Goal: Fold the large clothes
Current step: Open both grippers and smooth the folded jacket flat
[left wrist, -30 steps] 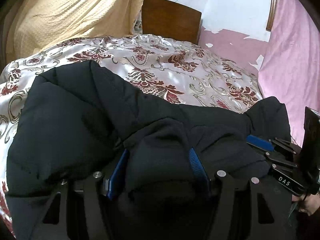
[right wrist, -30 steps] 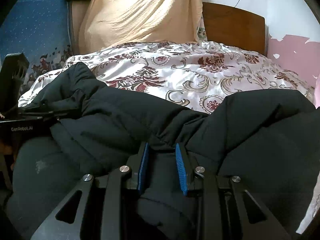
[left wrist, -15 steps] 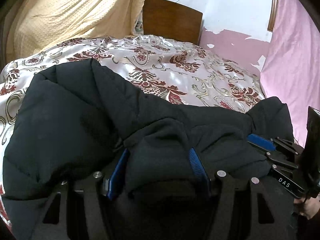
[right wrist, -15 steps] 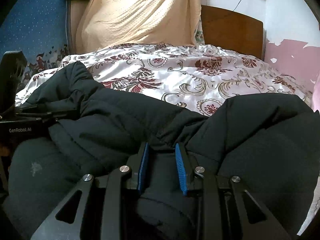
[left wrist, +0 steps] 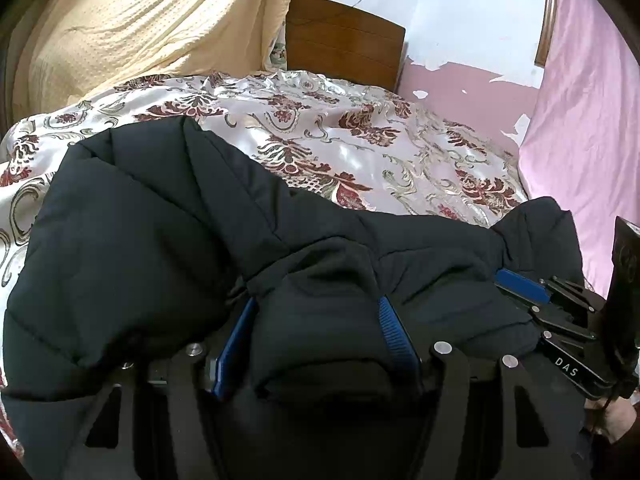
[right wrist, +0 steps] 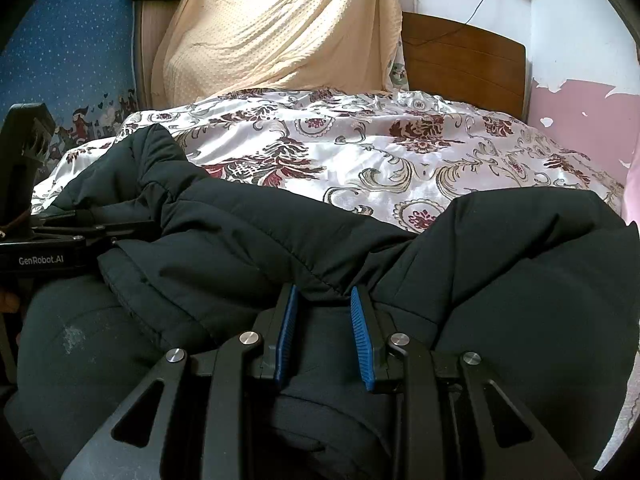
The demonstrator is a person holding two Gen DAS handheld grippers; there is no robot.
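A big black padded jacket (left wrist: pixel 152 248) lies bunched at the near end of a bed with a floral satin cover (left wrist: pixel 360 148). My left gripper (left wrist: pixel 316 308) is shut on a thick fold of the jacket, fabric filling the space between its blue pads. My right gripper (right wrist: pixel 324 300) is shut on another fold of the jacket (right wrist: pixel 520 264). Each gripper shows in the other's view: the right one at the right edge of the left wrist view (left wrist: pixel 532 292), the left one at the left edge of the right wrist view (right wrist: pixel 116 228), both buried in jacket fabric.
The floral bed cover (right wrist: pixel 400 152) stretches away beyond the jacket. A cream blanket (right wrist: pixel 280 32) hangs at the bed's far left, next to a brown wooden headboard (right wrist: pixel 464 64). A pink curtain (left wrist: pixel 588 120) hangs on the right. A blue patterned wall (right wrist: pixel 68 48) stands on the left.
Both grippers have risen slightly with the jacket folds in them, and the jacket's far edge has pulled a little toward me. The grips have not changed.
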